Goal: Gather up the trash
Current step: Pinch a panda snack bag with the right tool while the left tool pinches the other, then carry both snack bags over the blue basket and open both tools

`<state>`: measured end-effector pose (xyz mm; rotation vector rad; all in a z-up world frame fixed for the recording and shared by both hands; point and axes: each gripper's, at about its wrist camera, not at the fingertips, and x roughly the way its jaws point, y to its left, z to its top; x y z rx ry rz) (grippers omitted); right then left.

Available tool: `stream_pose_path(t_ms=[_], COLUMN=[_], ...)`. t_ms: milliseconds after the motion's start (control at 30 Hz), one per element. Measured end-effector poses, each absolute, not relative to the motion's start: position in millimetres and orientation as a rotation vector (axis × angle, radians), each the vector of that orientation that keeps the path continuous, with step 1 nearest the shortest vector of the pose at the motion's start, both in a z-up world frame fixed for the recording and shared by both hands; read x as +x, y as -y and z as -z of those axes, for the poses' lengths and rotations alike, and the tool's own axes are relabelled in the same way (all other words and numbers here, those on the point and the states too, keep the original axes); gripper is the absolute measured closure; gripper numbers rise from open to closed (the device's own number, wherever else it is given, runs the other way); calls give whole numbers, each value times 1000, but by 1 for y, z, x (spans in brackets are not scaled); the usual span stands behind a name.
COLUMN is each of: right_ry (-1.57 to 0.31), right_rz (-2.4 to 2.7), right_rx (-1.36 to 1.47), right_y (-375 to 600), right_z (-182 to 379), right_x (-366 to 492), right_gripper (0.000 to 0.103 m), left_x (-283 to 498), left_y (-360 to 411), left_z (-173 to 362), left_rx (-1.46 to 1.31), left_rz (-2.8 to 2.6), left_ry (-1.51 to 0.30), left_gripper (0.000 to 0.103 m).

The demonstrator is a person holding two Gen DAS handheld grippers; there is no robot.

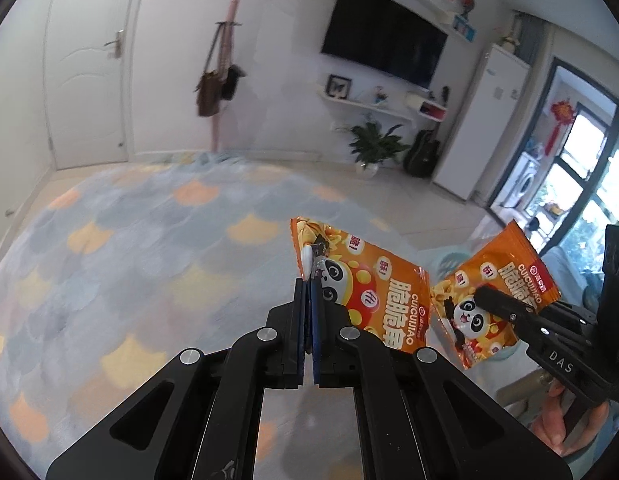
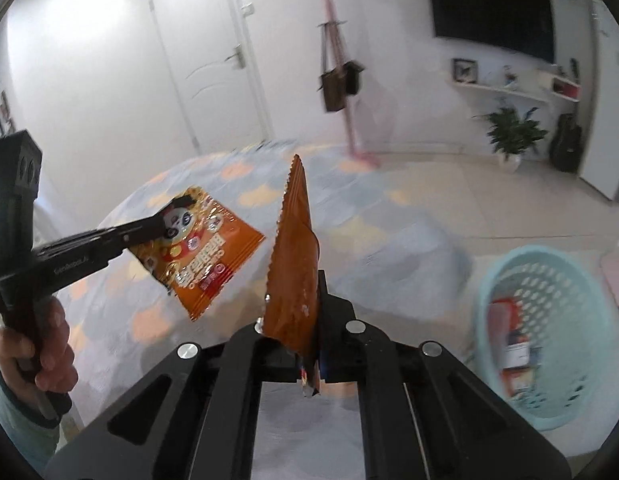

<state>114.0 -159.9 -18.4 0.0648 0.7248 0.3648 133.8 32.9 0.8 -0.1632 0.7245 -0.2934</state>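
Note:
My left gripper point(image 1: 309, 284) is shut on the edge of an orange panda snack bag point(image 1: 373, 292), held above the rug. My right gripper point(image 1: 483, 294) shows at the right of the left wrist view, shut on a second orange panda snack bag point(image 1: 497, 280). In the right wrist view my right gripper point(image 2: 309, 280) pinches that bag point(image 2: 295, 264), seen edge-on and upright. The left gripper point(image 2: 161, 220) shows at the left there, holding its bag point(image 2: 205, 256). A light blue plastic basket point(image 2: 549, 332) stands on the floor at the right, with some packaging inside.
A pastel scale-pattern rug point(image 1: 129, 260) covers the floor below. A white door point(image 1: 89, 64), a pink coat stand with bags point(image 1: 221, 80), a wall TV point(image 1: 385, 40), a potted plant point(image 1: 373, 148), a guitar case point(image 1: 423, 156) and a white fridge point(image 1: 489, 120) line the far walls.

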Motion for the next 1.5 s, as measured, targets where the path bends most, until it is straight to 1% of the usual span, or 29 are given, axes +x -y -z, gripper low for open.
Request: stream_pose_path(t_ms=[133,267,400,567,867,967,1000,1033,1067,1100,1133,1167,1267,1300,1367,1400,1433,1500], right_ry=[-668,-633,-666,-712,-840,-875,-884,-891,-893,-890,-883,-873,-839,-829,-810,-790,-778,-753], right_rz=[-267,-128,-31,47,244,255,258,256,259,264,264,258,241,236,230,226,220,199], right_rx=[106,171,236,283,390,419,426,432,433,433,438,445,442,433,422,415,412,397], right_y=[207,260,310,350,413,421,422,424,425,426,427,427,425,422,416,411,409,401], right_z=[0,0,17,39,101,116,119,122,124,125,125,125,115,110,100,93,88,76], right_x=[117,119,125,132,143,146,148,149,150,149,147,141,132,128,123,117,114,108], right_gripper=[99,99,99,99,99,97,93,86,82,72,58,57,56,56,51,45,43,43], left_x=[152,174,190,202,215,220,223,224,224,223,221,218,211,209,199,195,191,178], left_y=[8,62,117,176,233,238,235,233,229,228,225,221,214,213,206,202,197,179], left_z=[-14,-15,-3,20,78,90,91,89,87,85,83,80,72,68,59,55,51,39], left_rx=[-142,-125,-89,-49,34,38,39,39,23,13,8,4,-22,-31,-47,-52,-60,-93], left_rz=[364,429,489,551,597,630,627,624,626,623,617,611,613,620,636,635,630,612], left_ry=[-702,-708,-738,-786,-869,-902,-905,-903,-894,-881,-866,-855,-845,-843,-831,-819,-807,-769], left_gripper=[103,103,103,103,102,89,86,81,67,55,52,49,49,44,42,41,39,34])
